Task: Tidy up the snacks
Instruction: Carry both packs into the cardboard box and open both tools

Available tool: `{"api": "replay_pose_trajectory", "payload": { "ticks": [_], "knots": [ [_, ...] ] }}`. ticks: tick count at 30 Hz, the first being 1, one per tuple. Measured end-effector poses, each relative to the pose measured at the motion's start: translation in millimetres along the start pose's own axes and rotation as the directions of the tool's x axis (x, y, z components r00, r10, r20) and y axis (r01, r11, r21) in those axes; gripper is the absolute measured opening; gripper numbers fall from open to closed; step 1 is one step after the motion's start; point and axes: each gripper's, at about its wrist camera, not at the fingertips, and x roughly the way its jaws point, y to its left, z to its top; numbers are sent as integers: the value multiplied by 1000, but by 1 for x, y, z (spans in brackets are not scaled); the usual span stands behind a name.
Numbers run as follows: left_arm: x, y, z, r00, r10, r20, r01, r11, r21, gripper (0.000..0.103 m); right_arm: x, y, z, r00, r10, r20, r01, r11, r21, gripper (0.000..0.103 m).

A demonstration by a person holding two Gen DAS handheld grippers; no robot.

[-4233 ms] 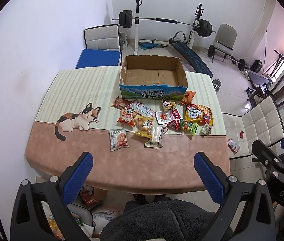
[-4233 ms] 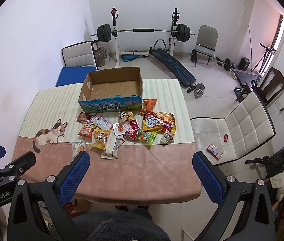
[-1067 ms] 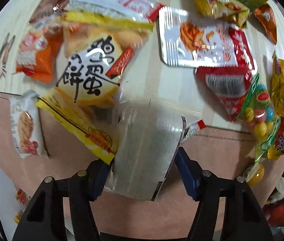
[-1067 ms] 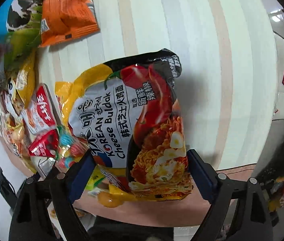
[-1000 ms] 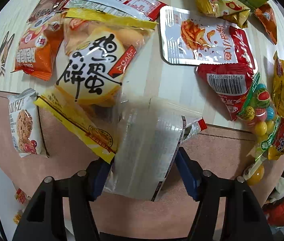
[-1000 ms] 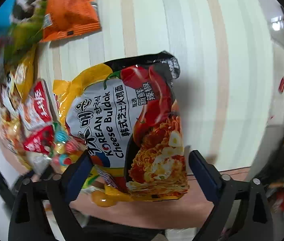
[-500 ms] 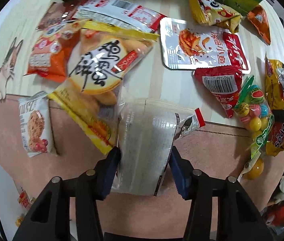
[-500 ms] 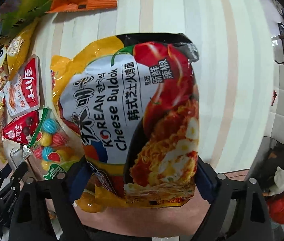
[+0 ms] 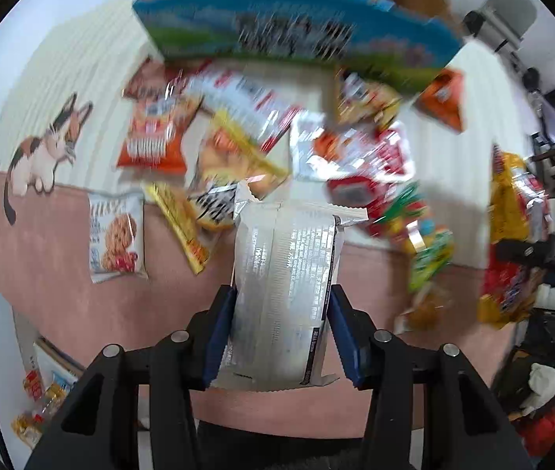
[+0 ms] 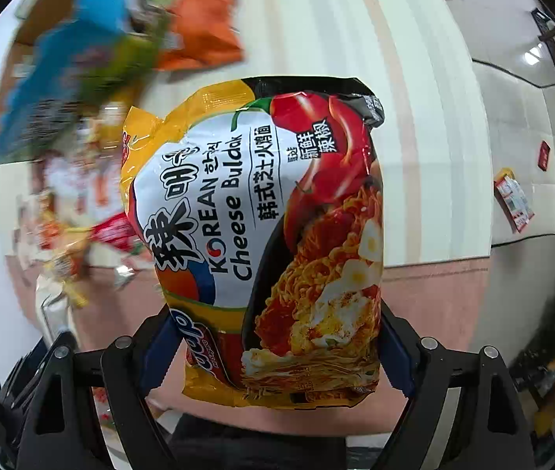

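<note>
Both grippers are loaded, and what matters for the coming move is where the box lies from each. The left gripper has its blue pads pressed against the long sides of a silver pack, whose long axis runs straight ahead along the fingers, so its far end points toward the box. In the left wrist view the box stands at the far side of the table, nearly dead ahead, with the loose snacks strewn on the cloth between it and the pack; its open top faces up and only the printed front wall and a strip of the brown inside show. The right gripper pinches a noodle bag by its lower sides, and this bag too lies lengthwise along the fingers. From this gripper the box sits up and to the left, blurred, with an orange packet just beside its near corner. The right gripper also shows at the right edge of the left view, off to the side of the box. Judging from this, the left gripper is better lined up for a straight carry over the front wall, while the right would have to swing leftward first. Both packs appear lifted clear of the table, though the blur makes that uncertain.
</note>
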Motion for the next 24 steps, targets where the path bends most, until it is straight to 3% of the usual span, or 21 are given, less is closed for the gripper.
{"api": "replay_pose_trajectory", "payload": {
  "ticks": [2, 5, 7, 12, 17, 24],
  "knots": [
    [-28, 3, 5, 999, -38, 34, 38, 999, 3, 45, -18, 10, -9, 999, 30, 20, -30, 999, -12, 89],
    [-66, -13, 39, 994, -81, 78, 81, 997, 14, 45, -46, 31, -11, 995, 80, 50, -78, 996, -47, 89],
    [-60, -37, 78, 990, -98, 103, 96, 995, 25, 45, -65, 50, -9, 991, 113, 72, -108, 991, -74, 89],
    [-91, -43, 148, 978, -131, 161, 123, 991, 59, 45, -111, 106, 10, 975, 177, 132, -162, 979, -120, 89],
    [-90, -33, 239, 977, -130, 170, 119, 990, 74, 45, -132, 155, 61, 973, 162, 166, -144, 983, -114, 89],
    [-33, -12, 356, 989, -120, 87, 115, 992, 60, 45, -97, 207, 157, 981, 138, 135, -136, 990, -28, 89]
  ]
}}
